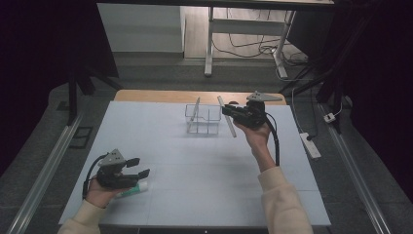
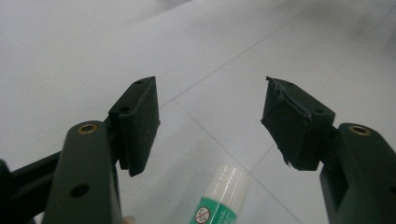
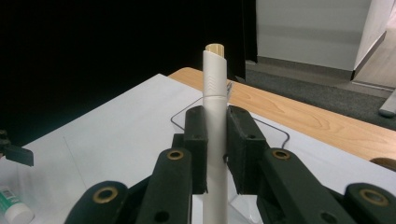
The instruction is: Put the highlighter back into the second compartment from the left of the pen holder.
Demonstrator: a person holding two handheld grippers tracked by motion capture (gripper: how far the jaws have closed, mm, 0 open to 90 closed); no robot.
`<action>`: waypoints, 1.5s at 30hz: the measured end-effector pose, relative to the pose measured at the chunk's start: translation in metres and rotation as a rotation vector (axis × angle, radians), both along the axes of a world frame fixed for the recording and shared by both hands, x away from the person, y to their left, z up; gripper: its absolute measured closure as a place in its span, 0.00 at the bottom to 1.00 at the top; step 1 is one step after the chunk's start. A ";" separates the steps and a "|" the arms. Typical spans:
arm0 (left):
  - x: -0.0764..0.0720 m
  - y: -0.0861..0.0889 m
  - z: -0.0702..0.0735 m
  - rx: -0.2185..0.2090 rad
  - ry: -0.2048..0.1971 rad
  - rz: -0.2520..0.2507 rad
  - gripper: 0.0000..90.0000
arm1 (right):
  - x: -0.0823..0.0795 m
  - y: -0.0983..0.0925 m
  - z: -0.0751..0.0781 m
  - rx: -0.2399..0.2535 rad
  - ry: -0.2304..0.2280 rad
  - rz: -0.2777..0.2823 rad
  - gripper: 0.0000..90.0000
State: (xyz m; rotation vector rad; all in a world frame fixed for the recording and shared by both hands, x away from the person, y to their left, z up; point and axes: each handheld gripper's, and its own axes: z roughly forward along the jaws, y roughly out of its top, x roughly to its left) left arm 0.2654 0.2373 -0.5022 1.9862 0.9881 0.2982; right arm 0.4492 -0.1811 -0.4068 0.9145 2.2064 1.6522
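A white pen [image 1: 228, 119] is clamped upright between the jaws of my right gripper [image 1: 227, 111], just right of a clear plastic box [image 1: 202, 119] at the back of the table. In the right gripper view the pen [image 3: 215, 88] rises between the pads of the right gripper [image 3: 216, 140], with the box's rim [image 3: 276, 130] behind it. A second white pen [image 1: 196, 109] leans inside the box. My left gripper [image 1: 139, 167] hovers open at the front left over a green and white glue stick [image 1: 132, 190]. The glue stick [image 2: 220, 196] lies below the spread jaws of the left gripper [image 2: 210, 121], untouched.
A white sheet [image 1: 204, 165] covers the table, with a wooden strip [image 1: 160, 95] bare along the far edge. Beyond it stand a metal desk frame [image 1: 210, 44] and floor cables. A power strip [image 1: 310, 145] lies on the floor at the right.
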 end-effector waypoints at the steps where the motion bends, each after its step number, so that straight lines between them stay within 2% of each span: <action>1: 0.000 0.000 0.000 0.000 0.000 -0.001 0.40 | 0.000 0.000 0.000 0.000 0.000 0.000 0.86; 4: 0.000 0.000 0.000 0.000 -0.001 0.000 0.40 | 0.004 0.006 -0.001 0.005 0.002 0.001 0.86; 9: -0.001 0.000 0.000 -0.001 -0.004 -0.001 0.40 | 0.011 0.012 -0.002 0.043 0.017 -0.004 0.86; 15: 0.000 0.000 0.000 -0.001 -0.002 -0.004 0.40 | 0.015 0.018 -0.002 0.054 0.009 -0.013 0.86; 45: 0.000 0.002 -0.001 -0.014 -0.001 -0.002 0.40 | 0.045 0.053 0.010 0.075 -0.021 -0.013 0.86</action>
